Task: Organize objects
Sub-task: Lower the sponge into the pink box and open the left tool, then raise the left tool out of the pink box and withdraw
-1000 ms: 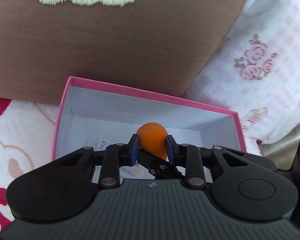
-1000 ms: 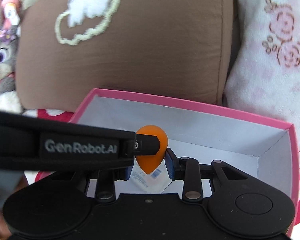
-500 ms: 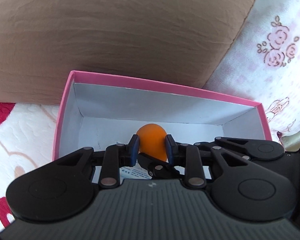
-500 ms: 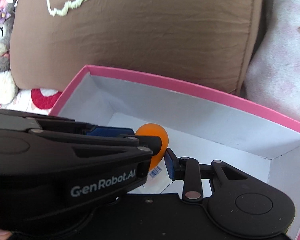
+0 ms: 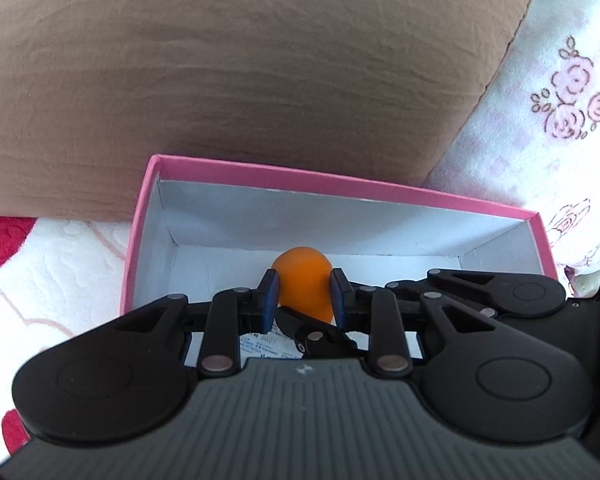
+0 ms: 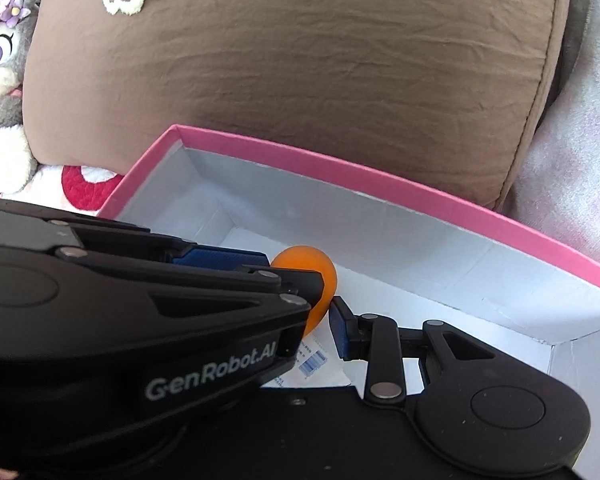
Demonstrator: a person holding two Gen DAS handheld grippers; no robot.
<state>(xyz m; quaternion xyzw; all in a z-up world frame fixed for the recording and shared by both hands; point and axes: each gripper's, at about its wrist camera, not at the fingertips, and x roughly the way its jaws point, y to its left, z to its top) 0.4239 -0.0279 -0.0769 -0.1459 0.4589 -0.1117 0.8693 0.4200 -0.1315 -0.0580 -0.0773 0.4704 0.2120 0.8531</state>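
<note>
The left hand-held gripper (image 5: 303, 299) is clamped on an orange teardrop-shaped sponge (image 5: 305, 287), its blue pads pressing the sponge's sides at 9 and 3 o'clock. The sponge sits dead centre between them, rounded end toward 12 o'clock, narrower end toward 6, low inside the pink box (image 5: 340, 184) over its white floor. It looks matte, smooth and evenly orange.

The right hand-held gripper (image 6: 320, 320) reaches in from the other side; its one visible blue finger (image 6: 342, 332) is at 4 o'clock of the sponge, close by, but the left tool hides the other, so I cannot tell its state.

A white barcoded packet (image 6: 320, 364) lies on the box floor beneath. A brown cushion (image 5: 260, 72) backs the box at 12 o'clock.
</note>
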